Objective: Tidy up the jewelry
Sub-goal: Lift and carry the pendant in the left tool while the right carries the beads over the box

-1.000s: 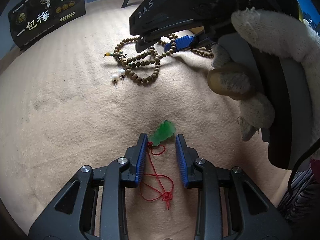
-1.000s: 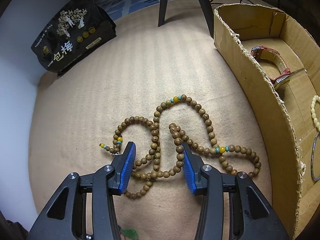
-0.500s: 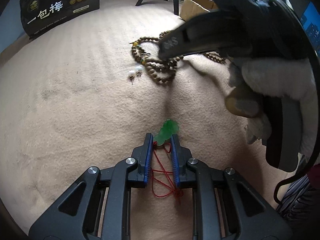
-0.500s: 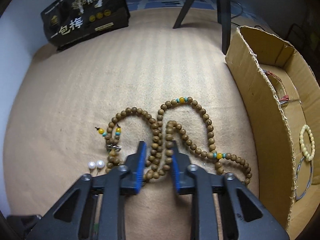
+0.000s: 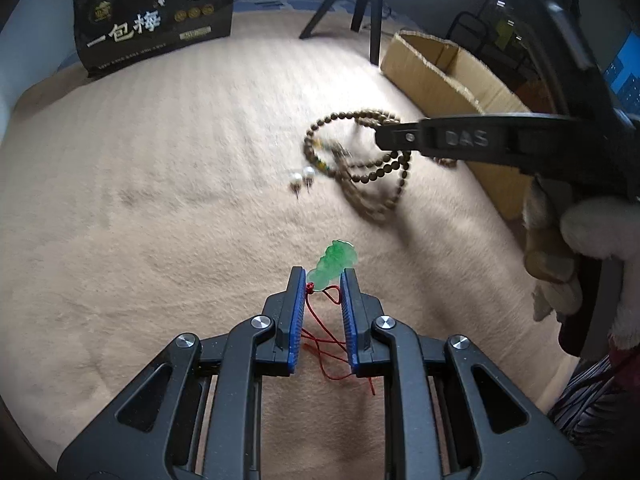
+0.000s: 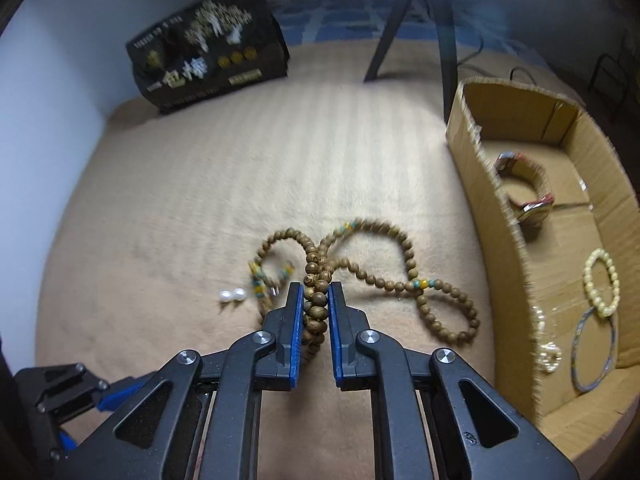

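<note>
My left gripper is shut on a green jade pendant, held above the beige cloth; its red cord hangs between the fingers. My right gripper is shut on a long wooden bead necklace and lifts part of it, while the loops trail on the cloth. The necklace also shows in the left wrist view, hanging from the right gripper. Two pearl earrings lie left of the beads; they also show in the left wrist view.
An open cardboard box stands at the right, holding a watch, a pale bead bracelet, a thin bangle and a small chain. A black printed bag and tripod legs stand at the back.
Both grippers closed: the left on the jade pendant, the right on the bead necklace. Both have since lifted their pieces off the cloth, the necklace swinging.
</note>
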Demonstrator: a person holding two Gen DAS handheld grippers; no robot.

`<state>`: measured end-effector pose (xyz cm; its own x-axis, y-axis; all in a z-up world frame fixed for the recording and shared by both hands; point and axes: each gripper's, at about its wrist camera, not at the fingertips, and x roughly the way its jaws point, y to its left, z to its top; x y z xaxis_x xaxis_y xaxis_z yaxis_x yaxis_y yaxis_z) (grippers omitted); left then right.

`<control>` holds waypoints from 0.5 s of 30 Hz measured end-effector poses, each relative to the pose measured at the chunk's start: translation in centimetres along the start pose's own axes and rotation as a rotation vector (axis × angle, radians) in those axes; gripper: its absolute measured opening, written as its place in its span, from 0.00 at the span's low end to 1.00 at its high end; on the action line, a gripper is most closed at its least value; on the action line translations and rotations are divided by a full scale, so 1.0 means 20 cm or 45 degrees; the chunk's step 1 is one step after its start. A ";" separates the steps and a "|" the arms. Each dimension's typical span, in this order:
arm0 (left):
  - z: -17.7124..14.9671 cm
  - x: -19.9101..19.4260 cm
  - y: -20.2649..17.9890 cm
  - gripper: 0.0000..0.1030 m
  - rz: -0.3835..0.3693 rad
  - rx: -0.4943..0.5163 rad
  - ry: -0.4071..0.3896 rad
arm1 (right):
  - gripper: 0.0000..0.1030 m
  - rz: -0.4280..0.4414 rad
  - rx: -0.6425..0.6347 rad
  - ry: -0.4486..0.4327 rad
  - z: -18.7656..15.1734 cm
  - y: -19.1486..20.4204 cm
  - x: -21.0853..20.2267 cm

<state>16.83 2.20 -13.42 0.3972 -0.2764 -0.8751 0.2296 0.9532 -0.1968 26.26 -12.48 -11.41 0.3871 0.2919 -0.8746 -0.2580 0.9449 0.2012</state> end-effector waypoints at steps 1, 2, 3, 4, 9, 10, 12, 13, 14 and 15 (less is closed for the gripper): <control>0.01 -0.02 -0.02 0.16 -0.004 -0.006 -0.011 | 0.10 0.005 -0.006 -0.013 -0.01 0.00 -0.03; 0.01 -0.03 -0.02 0.16 -0.008 -0.010 -0.020 | 0.10 0.010 -0.013 -0.029 -0.01 0.01 -0.07; 0.01 -0.05 -0.02 0.16 -0.011 -0.015 -0.031 | 0.10 0.016 -0.014 -0.040 -0.01 0.00 -0.09; 0.02 -0.07 -0.02 0.16 -0.014 -0.020 -0.043 | 0.10 0.022 -0.015 -0.047 -0.01 0.00 -0.11; 0.07 -0.15 -0.04 0.16 -0.041 -0.042 -0.097 | 0.10 0.054 -0.020 -0.094 0.00 -0.01 -0.21; 0.08 -0.16 -0.05 0.16 -0.046 -0.045 -0.105 | 0.10 0.067 -0.014 -0.103 0.00 -0.02 -0.23; 0.12 -0.18 -0.07 0.16 -0.058 -0.049 -0.127 | 0.10 0.085 -0.010 -0.125 0.00 -0.03 -0.28; 0.13 -0.19 -0.08 0.16 -0.065 -0.052 -0.138 | 0.10 0.088 -0.011 -0.138 0.00 -0.03 -0.30; 0.13 -0.20 -0.09 0.16 -0.069 -0.054 -0.145 | 0.10 0.093 -0.009 -0.149 0.00 -0.04 -0.33; 0.14 -0.21 -0.10 0.16 -0.077 -0.058 -0.156 | 0.10 0.098 -0.008 -0.157 0.01 -0.04 -0.34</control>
<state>17.17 1.09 -8.09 0.4898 -0.3438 -0.8012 0.2169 0.9381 -0.2700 23.96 -15.20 -5.55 0.4715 0.3796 -0.7960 -0.2966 0.9183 0.2622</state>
